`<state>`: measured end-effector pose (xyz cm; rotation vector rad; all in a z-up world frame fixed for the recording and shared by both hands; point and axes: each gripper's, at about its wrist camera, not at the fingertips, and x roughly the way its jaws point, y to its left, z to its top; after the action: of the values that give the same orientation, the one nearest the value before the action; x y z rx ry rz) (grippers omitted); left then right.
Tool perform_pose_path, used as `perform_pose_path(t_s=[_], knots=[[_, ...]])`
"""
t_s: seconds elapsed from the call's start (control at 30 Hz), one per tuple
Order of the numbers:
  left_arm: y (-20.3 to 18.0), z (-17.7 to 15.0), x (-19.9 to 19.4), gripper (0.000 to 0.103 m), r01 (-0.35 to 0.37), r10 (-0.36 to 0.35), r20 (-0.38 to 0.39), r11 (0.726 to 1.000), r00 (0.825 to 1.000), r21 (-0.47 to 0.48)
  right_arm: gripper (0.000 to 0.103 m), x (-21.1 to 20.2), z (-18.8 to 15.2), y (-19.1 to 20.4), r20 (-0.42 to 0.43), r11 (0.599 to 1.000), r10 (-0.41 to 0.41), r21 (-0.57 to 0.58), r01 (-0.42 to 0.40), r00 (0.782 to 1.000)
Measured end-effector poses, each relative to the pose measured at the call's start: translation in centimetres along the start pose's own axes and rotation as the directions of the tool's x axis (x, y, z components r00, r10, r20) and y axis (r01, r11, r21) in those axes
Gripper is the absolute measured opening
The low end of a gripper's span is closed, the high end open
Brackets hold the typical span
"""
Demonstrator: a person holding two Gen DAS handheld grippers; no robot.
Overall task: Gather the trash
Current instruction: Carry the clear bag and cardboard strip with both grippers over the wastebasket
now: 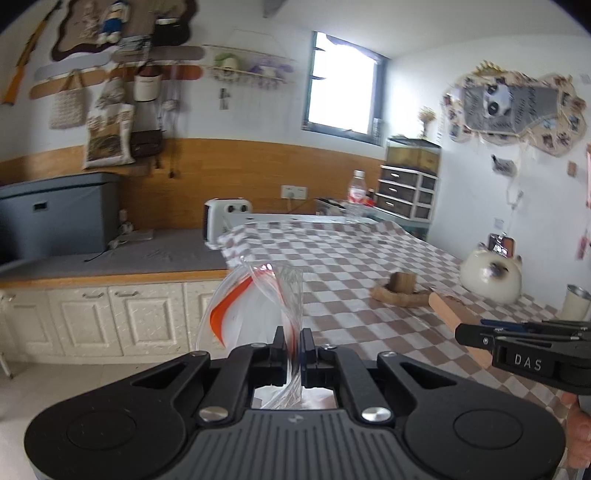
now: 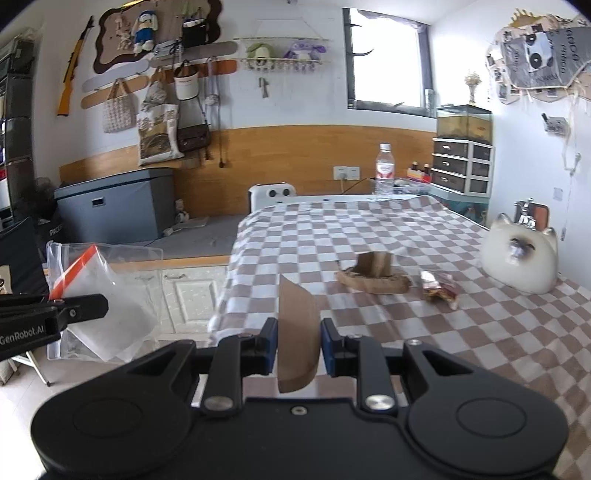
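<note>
Cardboard scrap [image 2: 298,334] pinched in right fingers [image 2: 269,341]; left fingers [image 1: 277,341] clamp plastic bag [image 1: 255,306], both angled slightly downward.

A lived-in room of a home: a table [image 2: 369,236] under a brown-checked cloth at centre, tote bags [image 2: 157,134] and a plush doll [image 2: 144,31] hung on the wall upper left, white cupboards [image 1: 110,314] below, a cat-shaped ornament [image 2: 519,258] at right.

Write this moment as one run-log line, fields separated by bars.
left gripper: shut on clear zip bag | right gripper: shut on brown cardboard piece | left on checkered tablecloth: torn cardboard, snack wrapper
</note>
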<state>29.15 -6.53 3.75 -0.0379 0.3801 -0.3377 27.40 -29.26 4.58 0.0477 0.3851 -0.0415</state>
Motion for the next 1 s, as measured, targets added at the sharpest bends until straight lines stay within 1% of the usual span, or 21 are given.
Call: perform_pose_path(t_s=[0.23,0.43,0.57,0.73,0.83,1.0], knots=[[5.0,-1.8,-0.9,0.006,-0.063,0.062,-0.009,0.996,0.998,-0.070,0.025,1.2,-0.7,5.0,-0.030,0.998,0.054,-0.043,-0.055,0.998],[9.8,-4.1,-0.8,0.006,-0.113,0.108,-0.050,0.986,0.993,-0.121,0.025,3.0,-1.8,9.4,-0.074,0.993,0.093,-0.064,-0.098,0.993],[12.5,-6.0,-0.5,0.006,-0.147,0.136,-0.084,0.978,0.987,-0.150,0.025,4.4,-3.1,12.3,-0.117,0.989,0.123,-0.063,-0.131,0.986],[16.1,-8.9,0.7,0.006,-0.183,0.156,-0.136,0.960,0.978,-0.212,0.025,7.1,-5.5,15.9,-0.183,0.986,0.140,-0.060,-0.154,0.973],[18.1,-10.8,1.8,0.006,-0.209,0.170,-0.170,0.947,0.971,-0.246,0.025,9.1,-7.5,17.8,-0.231,0.984,0.148,-0.067,-0.167,0.962],[20.4,-14.4,4.5,0.006,-0.245,0.177,-0.240,0.924,0.955,-0.293,0.025,12.6,-11.0,19.7,-0.297,0.983,0.151,-0.059,-0.176,0.943]])
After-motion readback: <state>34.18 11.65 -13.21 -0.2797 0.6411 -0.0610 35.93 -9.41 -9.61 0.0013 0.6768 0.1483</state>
